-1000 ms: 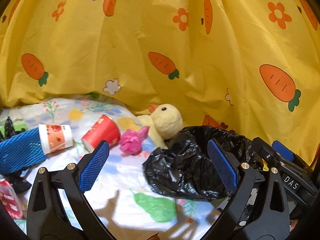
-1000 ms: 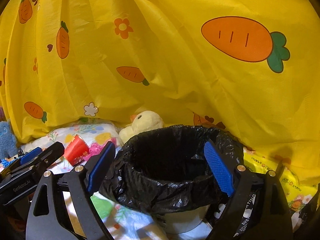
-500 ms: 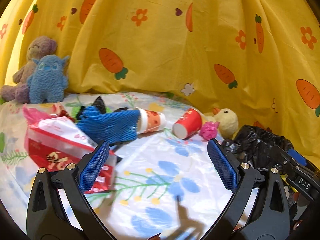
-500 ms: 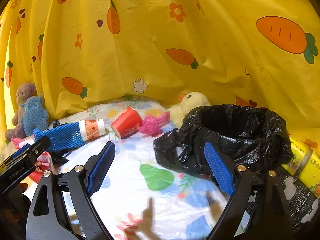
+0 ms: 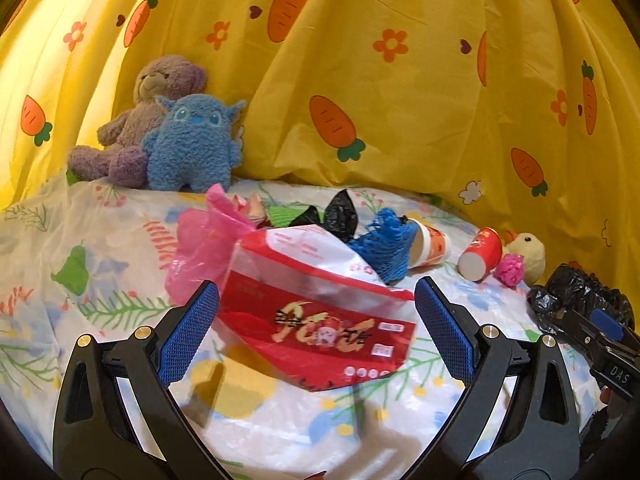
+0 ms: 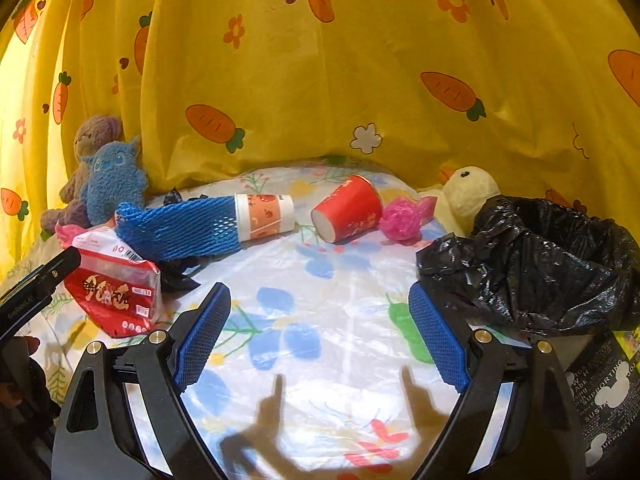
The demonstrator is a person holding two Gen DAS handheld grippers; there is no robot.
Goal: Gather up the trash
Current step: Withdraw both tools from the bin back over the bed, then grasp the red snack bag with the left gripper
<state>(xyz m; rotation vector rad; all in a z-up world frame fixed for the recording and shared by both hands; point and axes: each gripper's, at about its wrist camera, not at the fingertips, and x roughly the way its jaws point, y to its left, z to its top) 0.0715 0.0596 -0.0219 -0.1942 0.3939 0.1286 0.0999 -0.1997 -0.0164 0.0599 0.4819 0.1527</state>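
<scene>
My left gripper [image 5: 316, 336] is open, its jaws either side of a red and white plastic wrapper [image 5: 320, 320] lying on the table, seen also in the right wrist view [image 6: 114, 292]. Behind it lie a pink plastic bag [image 5: 204, 248], black scraps [image 5: 340, 216], a blue foam net [image 6: 180, 228], a white and orange paper cup [image 6: 264, 216], a red paper cup [image 6: 348, 208] and a pink crumpled wad [image 6: 402, 220]. The bin with a black liner [image 6: 540, 264] stands at the right. My right gripper [image 6: 320, 340] is open and empty above the floral tablecloth [image 6: 320, 280].
A purple teddy bear [image 5: 148, 120] and a blue plush [image 5: 192, 144] sit at the back left. A yellow duck plush [image 6: 468, 196] sits beside the bin. A yellow carrot-print curtain [image 5: 400, 100] hangs behind. A printed black box [image 6: 604, 392] is under the bin.
Both grippers have swung left, away from the bin. The left one has come up to the red wrapper, which now sits between its open jaws. The right one now faces the cups.
</scene>
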